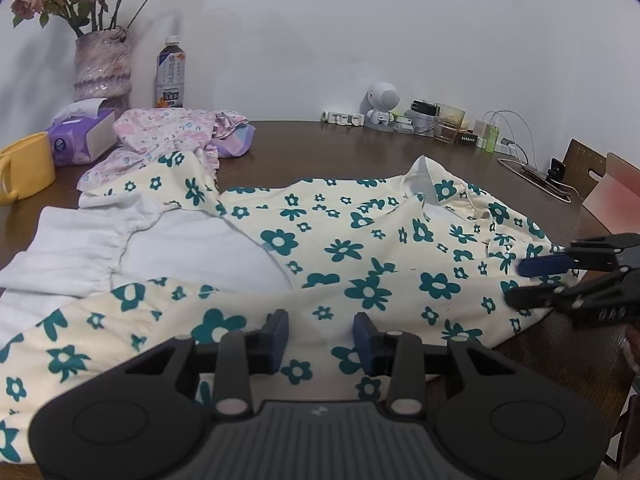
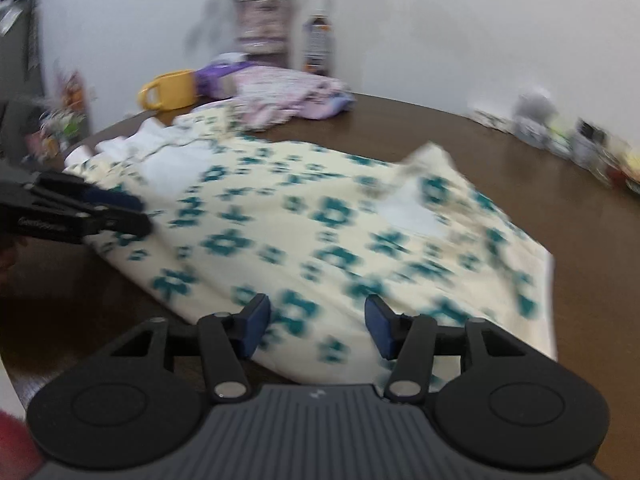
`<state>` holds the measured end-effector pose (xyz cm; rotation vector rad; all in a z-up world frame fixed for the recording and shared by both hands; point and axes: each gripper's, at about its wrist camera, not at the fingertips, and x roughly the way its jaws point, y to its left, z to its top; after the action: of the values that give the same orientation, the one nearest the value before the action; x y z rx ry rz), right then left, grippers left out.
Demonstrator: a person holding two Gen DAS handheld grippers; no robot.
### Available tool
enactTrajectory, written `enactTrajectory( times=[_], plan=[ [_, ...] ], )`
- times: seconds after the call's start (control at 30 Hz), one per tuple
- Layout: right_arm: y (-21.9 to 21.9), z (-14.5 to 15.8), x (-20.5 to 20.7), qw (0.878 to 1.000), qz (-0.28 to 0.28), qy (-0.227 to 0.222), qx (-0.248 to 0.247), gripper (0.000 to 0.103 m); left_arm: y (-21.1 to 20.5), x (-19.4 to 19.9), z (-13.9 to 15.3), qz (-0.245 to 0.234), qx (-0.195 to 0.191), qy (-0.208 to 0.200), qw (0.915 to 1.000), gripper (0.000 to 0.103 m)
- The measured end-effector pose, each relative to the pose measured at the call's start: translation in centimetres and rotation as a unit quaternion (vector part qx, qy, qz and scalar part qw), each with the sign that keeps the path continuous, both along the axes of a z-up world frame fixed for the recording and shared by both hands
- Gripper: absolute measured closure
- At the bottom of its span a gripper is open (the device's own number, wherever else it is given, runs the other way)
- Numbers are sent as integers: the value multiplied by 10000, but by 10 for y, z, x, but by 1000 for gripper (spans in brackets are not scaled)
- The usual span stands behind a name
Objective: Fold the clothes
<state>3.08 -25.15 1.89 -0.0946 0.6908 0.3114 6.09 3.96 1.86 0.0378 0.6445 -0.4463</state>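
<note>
1. A cream garment with teal flowers (image 1: 340, 248) lies spread across the dark brown surface (image 1: 360, 148), its white lining (image 1: 192, 248) turned out at the left of the left wrist view.
2. The garment's white collar (image 1: 426, 178) stands up at the far side, toward the wall.
3. The left tongs (image 1: 321, 344) hover just over the near part of the garment — the blue pads stand apart with patterned cloth showing in the gap, and neither pad presses on it.
4. The right tongs (image 2: 318, 330) also stand parted above the near edge of the same garment (image 2: 320, 232); nothing is pinched between the pads.
5. In the left wrist view the right tongs (image 1: 520, 284) reach in from the right edge, their tips over the garment's right side.
6. In the right wrist view the left tongs (image 2: 138, 212) come in from the left edge, over the garment's left side — this view is blurred, so fine contact cannot be judged.
7. Behind the garment sits a heap of pink and lilac clothes (image 1: 180, 132), partly overlapped by the garment's far left corner.
8. At the far left stand a yellow mug (image 1: 26, 166), a purple tissue box (image 1: 82, 134), a vase of dried roses (image 1: 103, 66) and a drink bottle (image 1: 171, 74).
9. Along the wall to the right are a small white robot figure (image 1: 382, 106) and a row of jars and chargers (image 1: 452, 126).
</note>
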Motion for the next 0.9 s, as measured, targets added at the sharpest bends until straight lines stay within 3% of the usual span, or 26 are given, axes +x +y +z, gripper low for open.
enactTrajectory(
  times=[0.03, 0.07, 0.13, 0.27, 0.3, 0.73, 0.8, 0.87, 0.9],
  plan=[
    [-10, 0, -1, 9999, -138, 28, 61, 53, 0, 1, 0, 2, -3, 4, 10000, 68],
    [-18, 0, -3, 9996, -268, 23, 40, 65, -1, 1, 1, 6, -10, 10, 10000, 68],
    [-31, -1, -8, 9985, -509, -62, -188, 68, 0, 1, 1, 10, -36, 29, 10000, 68],
    [-53, 4, -18, 9975, -702, -77, 4, 90, -1, 2, 1, 18, -16, 44, 10000, 68],
    [-54, 5, -20, 9969, -768, -131, -101, 91, -2, 1, 1, 22, 4, 34, 10000, 68],
    [-55, 1, -19, 9964, -798, -159, -235, 87, -4, 1, 2, 14, 62, 22, 10000, 68],
    [-52, 4, -22, 9968, -758, -186, -163, 78, -7, -2, 5, 32, 130, -34, 9999, 68],
    [-45, 8, -26, 9976, -645, -253, -37, 62, -8, -6, 9, 28, 60, -147, 9999, 68],
    [-40, 10, -28, 9979, -566, -304, 4, 61, -7, -7, 11, 12, -70, -225, 9997, 68]
  ],
)
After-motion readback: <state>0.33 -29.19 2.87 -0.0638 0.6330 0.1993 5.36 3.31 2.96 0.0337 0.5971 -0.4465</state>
